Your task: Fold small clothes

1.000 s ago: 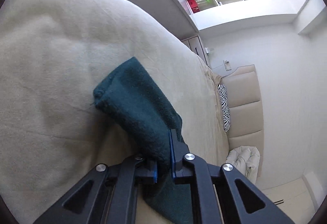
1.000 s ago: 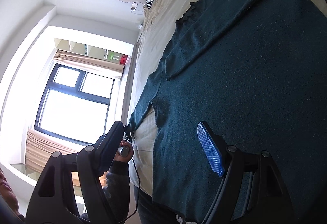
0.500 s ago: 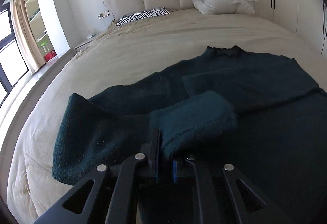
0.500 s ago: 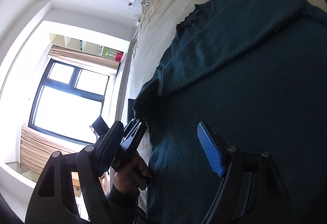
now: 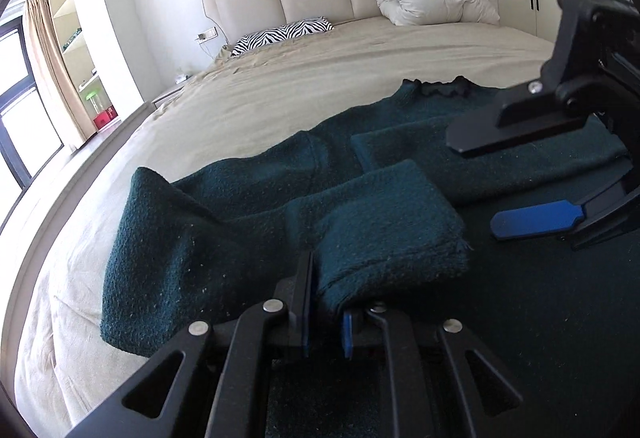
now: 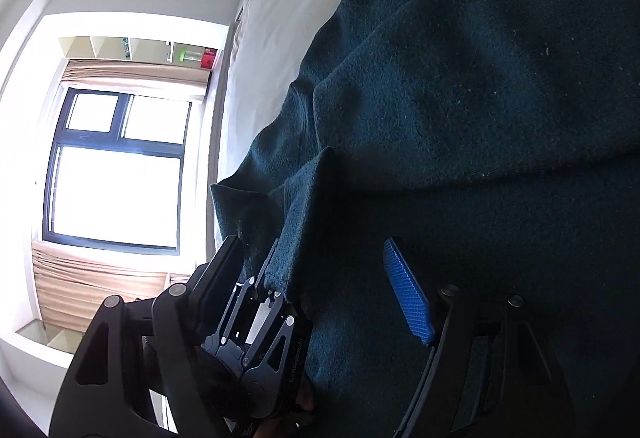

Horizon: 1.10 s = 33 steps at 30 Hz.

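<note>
- The dark green sweater (image 5: 540, 318) lies spread flat on the bed (image 5: 320, 78), its collar (image 5: 440, 86) on the far side, well ahead of both pairs of jaws.
- The left gripper (image 5: 326, 302) has its jaws pressed together on the cuff end of the left sleeve (image 5: 384, 222), which stands up just ahead of them as a thick doubled roll over the sweater's body.
- Behind that cuff the sleeve trails back toward the bed's edge and bulges into a raised hump (image 5: 160, 238) to the left of the left jaws.
- The right gripper (image 5: 528, 182) hangs above the sweater's body, to the right of and beyond the left jaws, with its jaws spread wide and nothing between them.
- The other sleeve (image 5: 480, 154) already lies folded across the chest, directly under the right gripper's jaws in the left wrist view.
- The step in hand looks like the second sleeve fold: the left sleeve is being carried inward over the torso.
- The next move likely calls for laying the cuff flat on the body, near the other sleeve, then opening the left jaws.
- The hump probably needs smoothing so the fold line sits straight; the free right gripper seems well placed to press or hold the cloth.
- The wool is thick and soft, so it may spring back once released.
</note>
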Each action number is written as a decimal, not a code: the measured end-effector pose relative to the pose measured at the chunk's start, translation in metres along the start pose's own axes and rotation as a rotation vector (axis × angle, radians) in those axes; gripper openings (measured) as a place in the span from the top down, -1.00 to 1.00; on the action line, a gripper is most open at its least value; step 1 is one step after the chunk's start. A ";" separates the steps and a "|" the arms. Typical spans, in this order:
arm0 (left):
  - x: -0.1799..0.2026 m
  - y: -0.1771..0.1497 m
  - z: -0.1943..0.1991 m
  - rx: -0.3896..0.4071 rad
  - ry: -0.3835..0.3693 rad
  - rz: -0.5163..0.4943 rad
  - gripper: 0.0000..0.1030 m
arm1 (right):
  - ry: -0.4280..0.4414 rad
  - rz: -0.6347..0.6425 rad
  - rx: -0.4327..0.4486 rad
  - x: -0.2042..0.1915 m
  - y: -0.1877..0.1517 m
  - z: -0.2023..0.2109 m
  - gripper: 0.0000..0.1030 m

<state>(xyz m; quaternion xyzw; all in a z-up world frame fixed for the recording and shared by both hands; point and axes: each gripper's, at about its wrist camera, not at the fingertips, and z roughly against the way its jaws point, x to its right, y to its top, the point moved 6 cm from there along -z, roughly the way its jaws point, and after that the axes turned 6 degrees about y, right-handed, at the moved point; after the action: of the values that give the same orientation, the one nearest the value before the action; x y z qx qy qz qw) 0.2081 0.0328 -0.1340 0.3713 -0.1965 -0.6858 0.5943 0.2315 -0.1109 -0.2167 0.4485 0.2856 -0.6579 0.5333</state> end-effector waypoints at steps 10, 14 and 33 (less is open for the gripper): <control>-0.016 -0.004 0.004 0.007 -0.033 0.075 0.65 | -0.049 0.062 -0.066 -0.010 -0.002 -0.033 0.51; -0.026 -0.005 0.004 -0.004 -0.074 0.132 0.43 | -0.114 0.141 -0.058 -0.019 -0.002 -0.034 0.84; -0.134 -0.022 0.043 0.014 -0.252 0.531 0.57 | -0.375 0.295 0.190 -0.026 0.076 0.123 0.87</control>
<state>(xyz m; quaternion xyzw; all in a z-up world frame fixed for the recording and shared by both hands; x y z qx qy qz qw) 0.1635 0.1585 -0.0846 0.2228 -0.3638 -0.5456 0.7214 0.2698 -0.2247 -0.1320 0.4036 0.0498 -0.6685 0.6227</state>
